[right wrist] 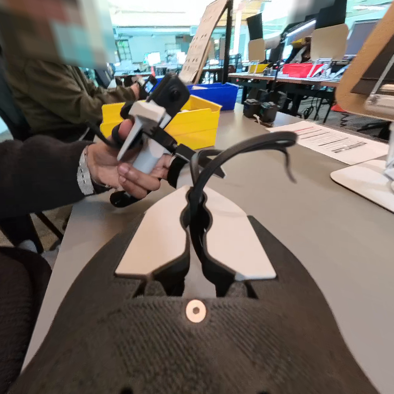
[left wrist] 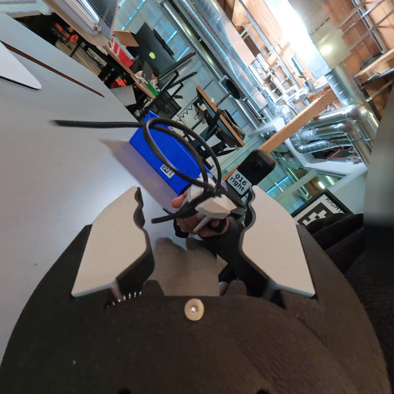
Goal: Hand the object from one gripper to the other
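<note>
We see open grey table (right wrist: 287, 223) between our grippers, hemmed by a yellow bin (right wrist: 191, 125) behind, a blue bin (left wrist: 168, 157), and papers (right wrist: 332, 140).

Grey table (right wrist: 298, 234), yellow bin (right wrist: 191, 125), blue bins (right wrist: 215, 92), cluttered workbenches (right wrist: 277, 77), silver ceiling ducts (left wrist: 332, 119)

My two wrist views face each other close over the flat grey tabletop (right wrist: 298, 234), both sharing the looped black cable (left wrist: 181, 153).
</note>
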Demonstrator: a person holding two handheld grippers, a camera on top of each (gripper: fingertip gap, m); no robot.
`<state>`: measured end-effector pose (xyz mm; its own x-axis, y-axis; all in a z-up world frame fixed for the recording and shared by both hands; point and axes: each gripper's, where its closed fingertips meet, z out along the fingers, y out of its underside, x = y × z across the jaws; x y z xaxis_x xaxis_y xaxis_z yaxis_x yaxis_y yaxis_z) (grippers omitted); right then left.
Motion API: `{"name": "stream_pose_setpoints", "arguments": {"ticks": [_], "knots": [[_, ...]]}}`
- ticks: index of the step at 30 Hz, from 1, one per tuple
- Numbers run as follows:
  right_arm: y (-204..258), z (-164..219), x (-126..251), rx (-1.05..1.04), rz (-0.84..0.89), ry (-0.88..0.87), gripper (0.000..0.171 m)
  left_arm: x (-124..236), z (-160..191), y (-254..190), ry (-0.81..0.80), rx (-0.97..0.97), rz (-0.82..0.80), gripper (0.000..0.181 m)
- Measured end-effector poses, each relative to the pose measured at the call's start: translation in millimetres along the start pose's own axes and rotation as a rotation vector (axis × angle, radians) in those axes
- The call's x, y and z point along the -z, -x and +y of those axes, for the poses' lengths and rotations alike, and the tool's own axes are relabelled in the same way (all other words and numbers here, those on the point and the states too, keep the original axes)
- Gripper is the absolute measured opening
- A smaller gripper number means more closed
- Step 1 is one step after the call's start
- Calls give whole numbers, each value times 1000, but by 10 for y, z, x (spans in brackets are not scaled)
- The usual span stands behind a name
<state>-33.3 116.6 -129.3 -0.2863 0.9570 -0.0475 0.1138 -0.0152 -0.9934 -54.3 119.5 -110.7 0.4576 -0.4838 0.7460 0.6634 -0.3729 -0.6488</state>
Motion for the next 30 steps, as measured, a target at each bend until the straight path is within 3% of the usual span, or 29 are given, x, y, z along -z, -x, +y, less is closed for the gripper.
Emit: {"name": "stream_pose_setpoints", "arguments": {"ticks": [1, 3, 9, 18, 21, 27, 30], "knots": [[-61, -21, 22, -26, 19, -14, 6, 8, -8, 21, -5, -6, -13, 95], [-172, -38, 61, -61, 60, -29, 6, 6, 5, 40, 4, -23, -30, 92], [-266, 59, 53, -49, 131, 31, 6, -130, 236, 54, 112, -118, -92, 58], [-128, 267, -69, 205, 183, 194, 5, -278, 431, 115, 223, -422, -329, 44], [-141, 324, -76, 292, 218, 244, 5, -286, 417, 107, 206, -404, -333, 30], [-78, 400, -120, 399, 224, 299, 5, -301, 391, 53, 160, -320, -266, 38], [-50, 417, -136, 432, 220, 312, 6, -278, 368, 66, 143, -275, -249, 29]]}}
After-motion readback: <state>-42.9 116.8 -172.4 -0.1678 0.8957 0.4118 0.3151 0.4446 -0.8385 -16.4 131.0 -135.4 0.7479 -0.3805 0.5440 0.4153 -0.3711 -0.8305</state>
